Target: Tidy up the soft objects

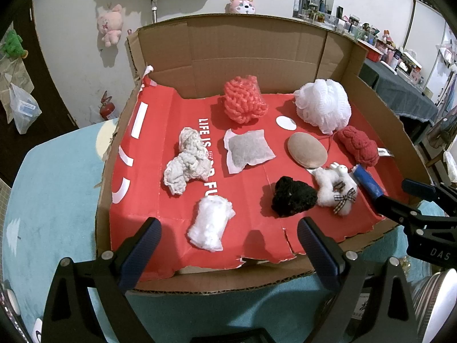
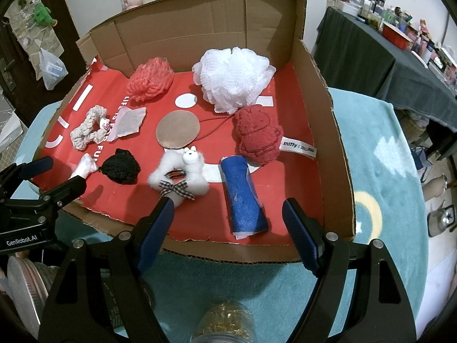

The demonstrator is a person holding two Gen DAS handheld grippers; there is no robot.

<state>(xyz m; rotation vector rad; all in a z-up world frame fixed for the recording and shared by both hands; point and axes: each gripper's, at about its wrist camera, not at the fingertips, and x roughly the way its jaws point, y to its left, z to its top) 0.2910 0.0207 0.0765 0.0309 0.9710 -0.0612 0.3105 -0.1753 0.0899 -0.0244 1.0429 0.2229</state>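
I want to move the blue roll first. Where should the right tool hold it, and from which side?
Grip the blue felt roll across its middle, coming from above. It lies flat, long axis pointing away from the open right tool, so its round sides face the fingers. Nothing crowds it there; the red plush sits near the far end.

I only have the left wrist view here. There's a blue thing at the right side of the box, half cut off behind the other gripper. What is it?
Observer: A blue felt roll, lying flat on the red liner, with white backing showing at its near end.
Operator: Is the right gripper on it?
Observer: No. The right gripper is open and empty, hovering over the near edge of the cardboard box, roll just ahead.
Operator: That dark red lump has a white tag I can't read.
Observer: The tag beside the dark red plush reads "miffy".
Operator: And the tan piece?
Observer: The tan pad looks like a flat round disc from here.
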